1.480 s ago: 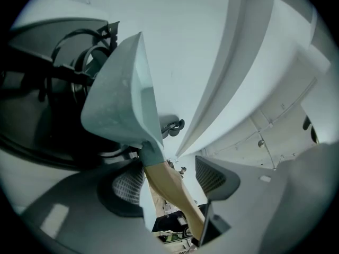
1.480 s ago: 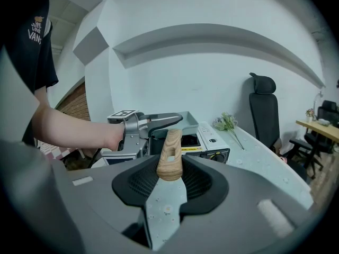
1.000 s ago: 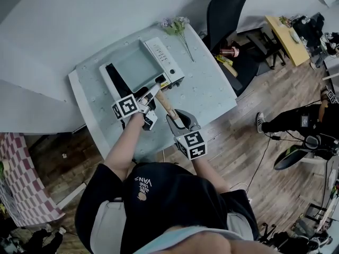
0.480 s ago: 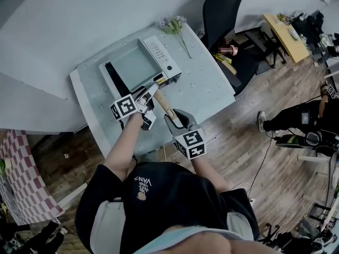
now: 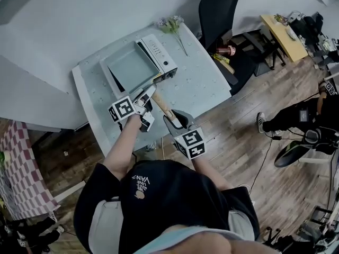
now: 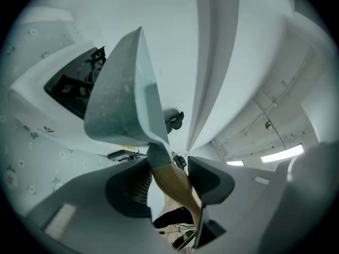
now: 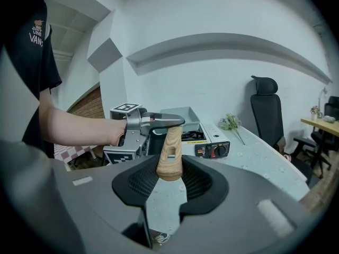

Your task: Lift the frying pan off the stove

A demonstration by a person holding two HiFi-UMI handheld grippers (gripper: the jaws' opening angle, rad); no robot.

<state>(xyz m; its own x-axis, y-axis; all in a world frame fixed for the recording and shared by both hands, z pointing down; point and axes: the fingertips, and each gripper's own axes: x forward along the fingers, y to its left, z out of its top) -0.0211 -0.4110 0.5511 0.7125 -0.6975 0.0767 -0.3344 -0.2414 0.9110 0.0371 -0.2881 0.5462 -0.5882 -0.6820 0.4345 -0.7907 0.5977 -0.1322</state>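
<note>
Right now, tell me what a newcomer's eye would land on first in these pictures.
A square pale-green frying pan over the white stove on the table draws the eye first. Both claws clamp its wooden handle: the left claw near the pan, the right claw at the handle's end. A black office chair stands beyond the table.

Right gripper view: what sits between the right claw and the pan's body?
The wooden handle, its end in the right claw, with the left claw clamped on it nearer the pan. The right gripper view shows this.
</note>
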